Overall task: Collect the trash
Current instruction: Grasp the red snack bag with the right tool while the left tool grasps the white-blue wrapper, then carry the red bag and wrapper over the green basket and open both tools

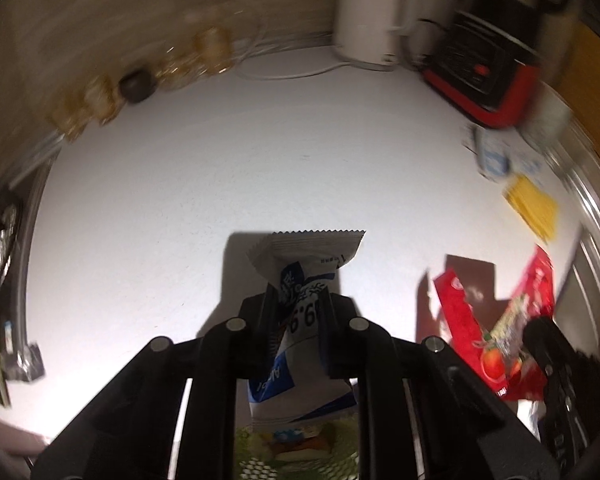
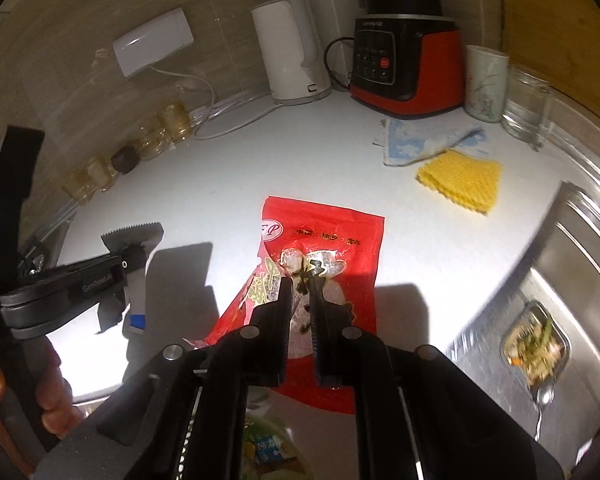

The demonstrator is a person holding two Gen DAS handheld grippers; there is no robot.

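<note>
Left wrist view shows the left gripper [image 1: 296,312] clamped on one white-and-blue snack wrapper [image 1: 300,280], held above the white countertop [image 1: 220,184]. The right gripper [image 2: 301,304] pinches one red snack bag [image 2: 324,240], also raised over the counter. Only the right wrist view shows the steel sink [image 2: 540,300], its food-filled strainer [image 2: 536,344], two cups, one yellow sponge [image 2: 462,178], and a hand [image 2: 40,392] holding the other tool.

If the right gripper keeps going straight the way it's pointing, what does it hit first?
Probably the white countertop. The right gripper is shut on the red snack packet and points down at bare counter short of the yellow sponge cloth; depth is uncertain.
</note>
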